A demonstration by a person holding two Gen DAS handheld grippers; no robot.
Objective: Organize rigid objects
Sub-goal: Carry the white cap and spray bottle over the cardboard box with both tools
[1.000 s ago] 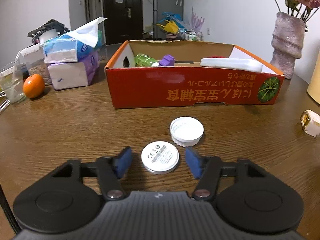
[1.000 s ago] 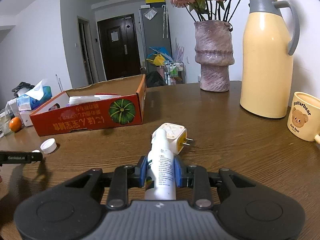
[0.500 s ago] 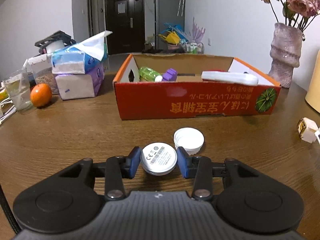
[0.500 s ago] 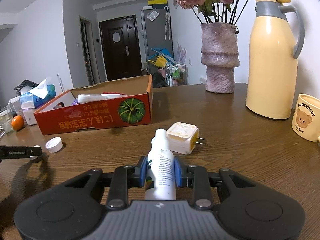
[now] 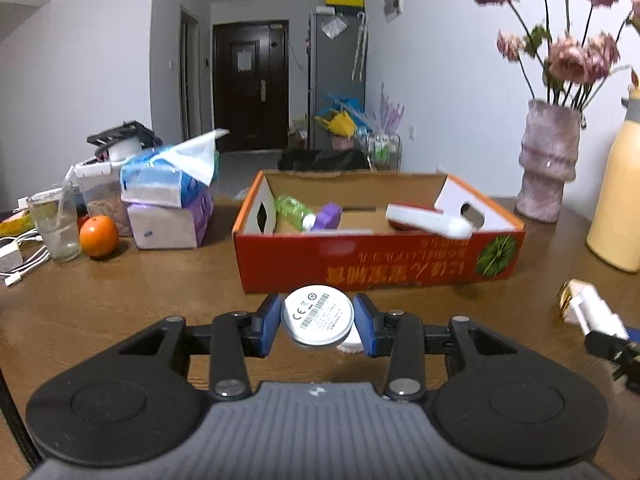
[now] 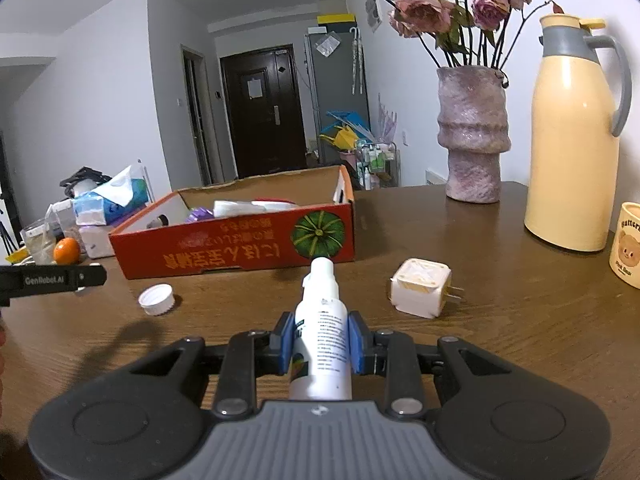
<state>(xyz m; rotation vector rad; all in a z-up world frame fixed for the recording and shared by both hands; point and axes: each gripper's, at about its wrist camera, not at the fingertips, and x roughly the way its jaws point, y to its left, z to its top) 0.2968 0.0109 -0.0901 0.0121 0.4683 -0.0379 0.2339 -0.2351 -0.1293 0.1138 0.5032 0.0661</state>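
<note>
While each hand-held gripper clamps—left disc, right bottle—brown wooden table spreads.

Glossy wood table, cardboard box

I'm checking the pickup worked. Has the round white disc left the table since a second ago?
Yes. The round white disc, clamped in the left gripper, has risen: it now overlaps the red box front and covers the white cap.
</note>
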